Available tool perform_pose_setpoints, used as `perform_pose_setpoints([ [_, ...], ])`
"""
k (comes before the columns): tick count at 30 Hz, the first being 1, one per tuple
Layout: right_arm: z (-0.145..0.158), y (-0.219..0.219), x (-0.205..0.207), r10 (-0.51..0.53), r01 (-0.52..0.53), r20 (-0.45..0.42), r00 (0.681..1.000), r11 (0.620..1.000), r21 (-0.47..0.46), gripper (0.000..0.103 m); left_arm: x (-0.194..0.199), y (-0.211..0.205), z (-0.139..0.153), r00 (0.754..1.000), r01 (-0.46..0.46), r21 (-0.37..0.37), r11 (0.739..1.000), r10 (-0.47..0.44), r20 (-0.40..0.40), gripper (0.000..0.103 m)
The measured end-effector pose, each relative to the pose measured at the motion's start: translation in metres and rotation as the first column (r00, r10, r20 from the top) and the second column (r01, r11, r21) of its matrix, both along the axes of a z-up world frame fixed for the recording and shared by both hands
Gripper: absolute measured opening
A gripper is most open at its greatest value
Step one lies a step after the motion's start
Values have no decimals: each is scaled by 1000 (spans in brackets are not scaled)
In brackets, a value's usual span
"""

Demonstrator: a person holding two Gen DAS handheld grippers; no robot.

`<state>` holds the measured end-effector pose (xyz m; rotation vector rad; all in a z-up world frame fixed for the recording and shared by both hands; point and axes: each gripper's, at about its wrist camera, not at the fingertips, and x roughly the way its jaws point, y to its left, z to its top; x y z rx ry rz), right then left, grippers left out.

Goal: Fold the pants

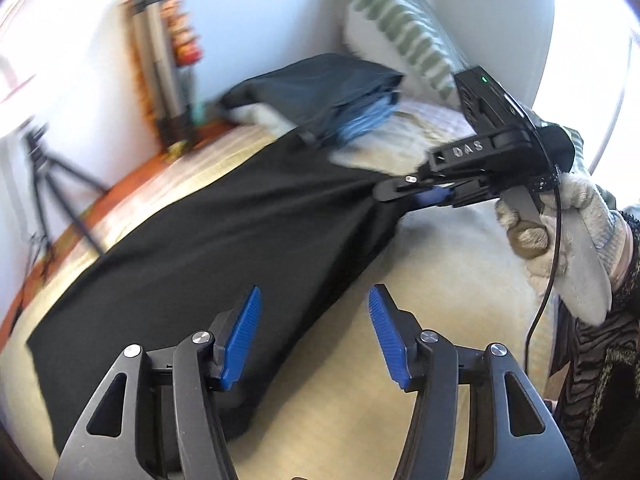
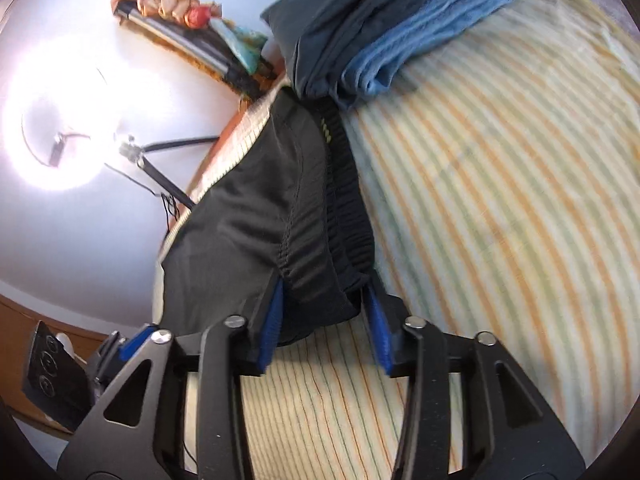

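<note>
Blue-padded and gaping empty, the left gripper [image 1: 314, 332] hangs over the black pants' [image 1: 200, 248] near edge, their length running toward the folded clothes pile [image 1: 332, 92], while the right gripper [image 2: 324, 300] pinches the waistband [image 2: 344, 168] beside that pile.

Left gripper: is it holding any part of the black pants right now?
No, the left gripper is open, its blue pads spread apart above the black pants with no fabric between them.
</note>
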<state>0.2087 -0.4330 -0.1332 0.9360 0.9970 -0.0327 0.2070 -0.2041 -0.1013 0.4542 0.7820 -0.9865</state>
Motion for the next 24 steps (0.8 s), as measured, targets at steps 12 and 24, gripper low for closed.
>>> perform_pose_setpoints([
  [12,37,-66,-18,-169,168,121,978,986,21,53,-25,-124,-31,973,183,158,970,-202,114,58],
  [24,24,-81,4,-92,85,80,993,993,82,61,8,-134,-57,989,127,142,982,-137,59,24],
])
